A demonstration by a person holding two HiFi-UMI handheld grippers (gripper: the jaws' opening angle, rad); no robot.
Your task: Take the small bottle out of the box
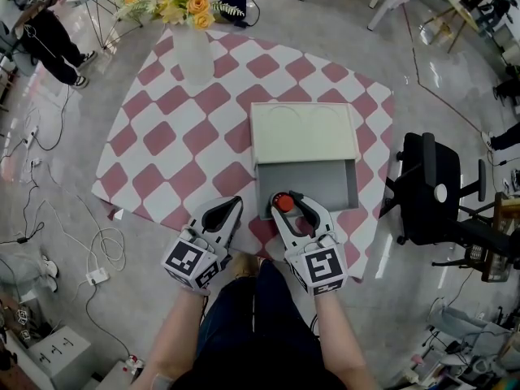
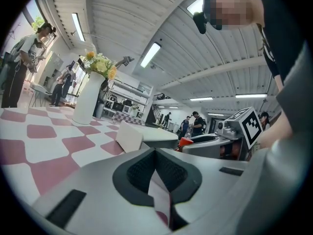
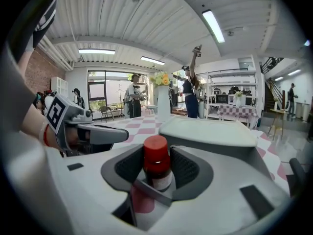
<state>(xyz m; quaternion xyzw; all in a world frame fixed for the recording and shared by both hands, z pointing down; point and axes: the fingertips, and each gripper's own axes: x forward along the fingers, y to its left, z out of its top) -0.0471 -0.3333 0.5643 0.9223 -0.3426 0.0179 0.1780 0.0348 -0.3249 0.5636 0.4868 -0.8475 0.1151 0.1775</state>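
- Right gripper (image 1: 288, 200) pinches the bottle (image 3: 156, 163) by its body, red cap up, a pad on each side.
- Bottle is at the near-left corner of the box (image 1: 321, 187), right over the near wall (can't tell if its base touches the wall).
- Box sits right of centre on the tabletop (image 1: 187, 153). The lid (image 1: 302, 132) covers its far half and the open near half looks bare.
- Left gripper (image 1: 231, 210) has its jaws pressed together with nothing in them. It is just left of the right gripper, by the tabletop's near edge.
- Vase (image 1: 192, 51) is at the far edge, well apart.
- Progress: the grasp is made and the bottle is up at rim level, so I judge the task mostly done.
- Left to do: bring the bottle clear of the box, probably set it on the tabletop, and let go.
- Risk: the base could clip the near wall.
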